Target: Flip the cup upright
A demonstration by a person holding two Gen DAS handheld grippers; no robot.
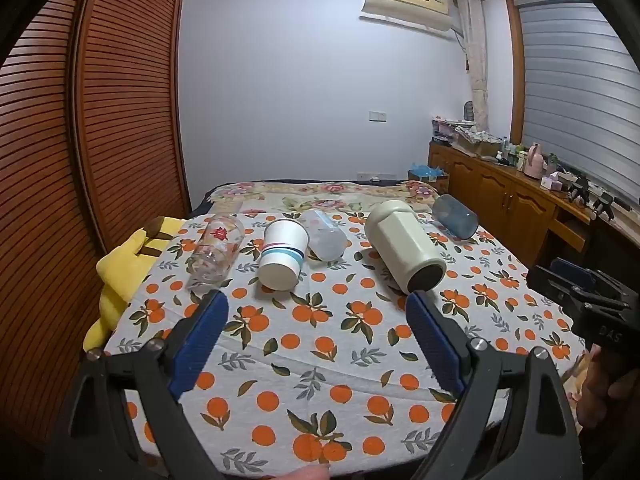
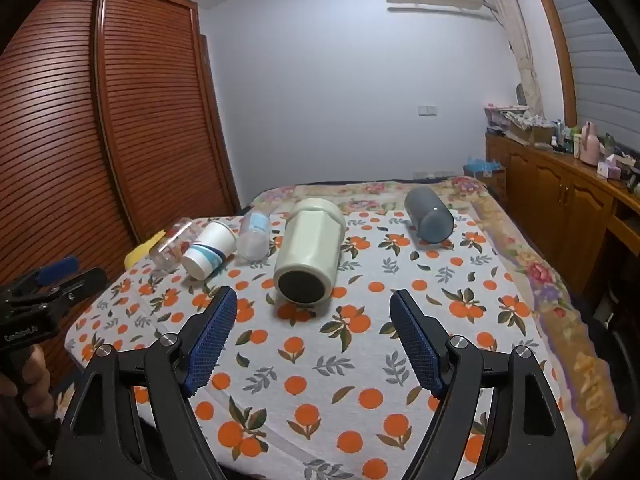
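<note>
Five cups lie on their sides on the bed (image 1: 320,344), all on the orange-print sheet (image 2: 320,360), and not one is upright. The big cream cup (image 2: 310,250) makes a handy landmark: its dark base faces the cameras and its mouth points away toward the far wall.

Left of the cream cup sits a frosted plastic cup (image 1: 325,236), then a white paper cup (image 1: 283,255) with blue stripes just beside it, then a clear glass (image 1: 214,254) with a red print farthest left. Right of the cream cup and farther back, well apart, lies a blue-grey cup (image 2: 429,216).

Beyond the clear glass, a yellow plush toy (image 1: 120,272) rests at the bed's edge.

The left claw (image 1: 318,308) hangs wide open just in front of the cream cup, blue pads spread and holding nothing. The right claw (image 2: 312,300) is also spread wide and empty, lined up on the cream cup's dark base, not touching it.
</note>
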